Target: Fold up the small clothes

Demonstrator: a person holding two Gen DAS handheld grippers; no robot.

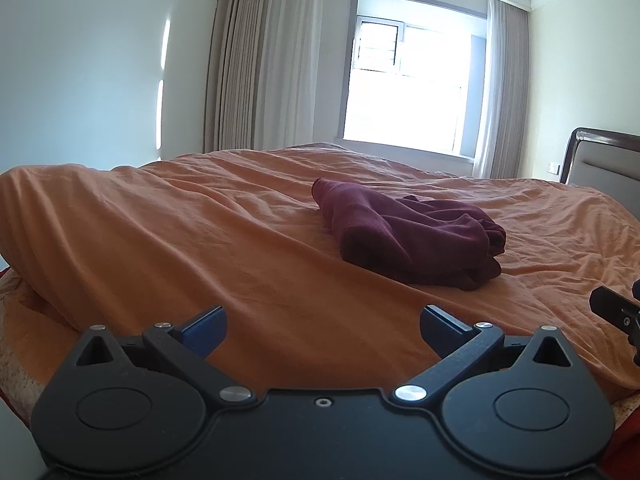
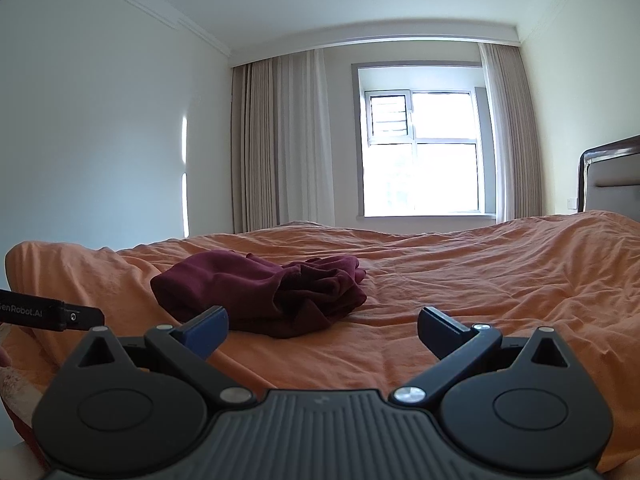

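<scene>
A dark maroon garment [image 1: 412, 236] lies bunched in a loose heap on the orange bedsheet [image 1: 200, 240]. In the left wrist view it sits ahead and to the right of my left gripper [image 1: 323, 330], which is open with nothing between its fingers. The right wrist view shows the same garment [image 2: 260, 292] ahead and left of my right gripper [image 2: 323, 330], also open and empty, its left finger close to the cloth's near edge. Part of the right gripper [image 1: 616, 312] shows at the left view's right edge, and the left gripper's body [image 2: 52, 314] at the right view's left edge.
The orange sheet [image 2: 480, 280] covers the whole bed, rumpled, with a raised hump at the left [image 1: 60, 208]. A headboard [image 1: 600, 160] stands at the right. Behind the bed are a bright window [image 1: 408, 80] and long curtains [image 1: 260, 64].
</scene>
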